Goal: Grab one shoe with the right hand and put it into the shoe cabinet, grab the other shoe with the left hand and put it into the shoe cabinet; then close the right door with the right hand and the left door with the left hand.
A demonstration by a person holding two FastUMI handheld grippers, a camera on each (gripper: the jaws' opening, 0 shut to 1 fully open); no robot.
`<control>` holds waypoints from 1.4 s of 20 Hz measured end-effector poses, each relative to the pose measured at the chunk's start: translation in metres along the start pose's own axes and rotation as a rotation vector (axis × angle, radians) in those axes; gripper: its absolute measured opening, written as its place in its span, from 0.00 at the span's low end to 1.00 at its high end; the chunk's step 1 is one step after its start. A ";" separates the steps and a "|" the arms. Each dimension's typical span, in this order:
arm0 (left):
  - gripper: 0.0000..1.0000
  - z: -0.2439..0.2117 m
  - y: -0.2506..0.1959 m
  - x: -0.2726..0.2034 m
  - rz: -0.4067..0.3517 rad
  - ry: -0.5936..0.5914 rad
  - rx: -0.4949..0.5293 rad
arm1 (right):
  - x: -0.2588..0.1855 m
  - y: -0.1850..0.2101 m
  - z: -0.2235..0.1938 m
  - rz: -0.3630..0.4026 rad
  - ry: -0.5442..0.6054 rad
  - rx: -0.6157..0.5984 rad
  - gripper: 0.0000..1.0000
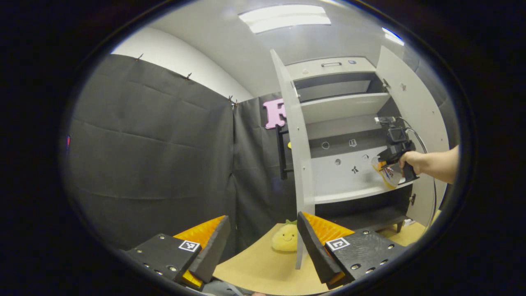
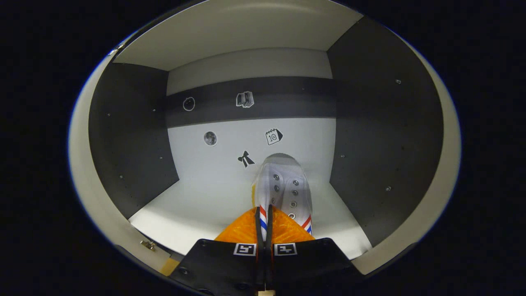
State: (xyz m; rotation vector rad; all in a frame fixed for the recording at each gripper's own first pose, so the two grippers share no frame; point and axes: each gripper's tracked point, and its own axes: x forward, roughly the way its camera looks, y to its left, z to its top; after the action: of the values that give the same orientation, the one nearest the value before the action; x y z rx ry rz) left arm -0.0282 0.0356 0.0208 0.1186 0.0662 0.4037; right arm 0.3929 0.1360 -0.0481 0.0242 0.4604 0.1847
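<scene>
Reaching deep into the shoe cabinet [image 1: 349, 123], the right gripper [image 2: 265, 218] has its fingers pinched nearly together on the heel end of a white canvas shoe [image 2: 283, 189], toe toward the back panel, so it can settle flat on the smooth pale shelf [image 2: 197, 205]. The shoe looks soft, with metal eyelets and striped trim; it sits just above or on the shelf, I cannot tell which. Both flat doors, left door [image 1: 298, 156] and right door [image 1: 415, 123], stand wide to keep the opening free. The left gripper [image 1: 263, 242] waits low over the desk [image 1: 263, 267], fingers spread and holding nothing, near a plush yellow toy [image 1: 285, 237].
</scene>
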 end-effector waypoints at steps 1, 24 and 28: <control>0.94 -0.003 0.002 0.001 0.004 0.004 0.001 | 0.006 0.002 -0.002 -0.004 0.014 -0.008 0.01; 0.94 -0.025 -0.119 0.041 -0.291 0.031 -0.043 | -0.181 -0.010 0.018 -0.009 -0.388 -0.028 0.98; 0.95 -0.033 -0.146 0.044 -0.373 0.048 -0.057 | -0.227 -0.018 -0.005 -0.010 -0.395 -0.041 0.96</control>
State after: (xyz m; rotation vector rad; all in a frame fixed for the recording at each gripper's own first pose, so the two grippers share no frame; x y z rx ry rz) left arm 0.0662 -0.0766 -0.0320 0.0381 0.1212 0.0362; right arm 0.1943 0.0772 0.0462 0.0178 0.0632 0.1744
